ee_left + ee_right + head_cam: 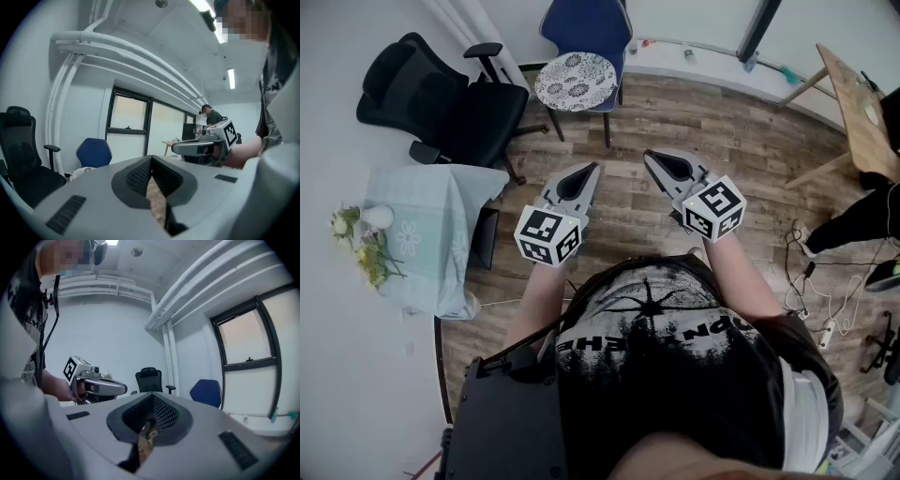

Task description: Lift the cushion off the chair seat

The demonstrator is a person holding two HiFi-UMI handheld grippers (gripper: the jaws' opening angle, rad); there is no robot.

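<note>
The round white cushion with a dark lacy print [575,82] lies flat on the seat of the blue upholstered chair [586,28], so it is not yet lifted and nothing touches it. It sits straight ahead of the left gripper [584,174], and ahead and to the left of the right gripper [659,161], well apart from both across bare wood-plank floor [750,159]. Both grippers hang side by side in front of the person's chest, pointing roughly level towards the chair. Each gripper's own view shows its ribbed jaws brought together at the tips with nothing between them, only floor showing through the gap behind, so both are closed and empty. By my reading the task is at its very start: the whole approach is left, then opening the jaws, taking the cushion by its rim and raising it clear of the seat. Off to the left of the left gripper stand a black mesh office chair [441,103] and a small table under a pale green cloth [422,225]; neither lies on the way.
</note>
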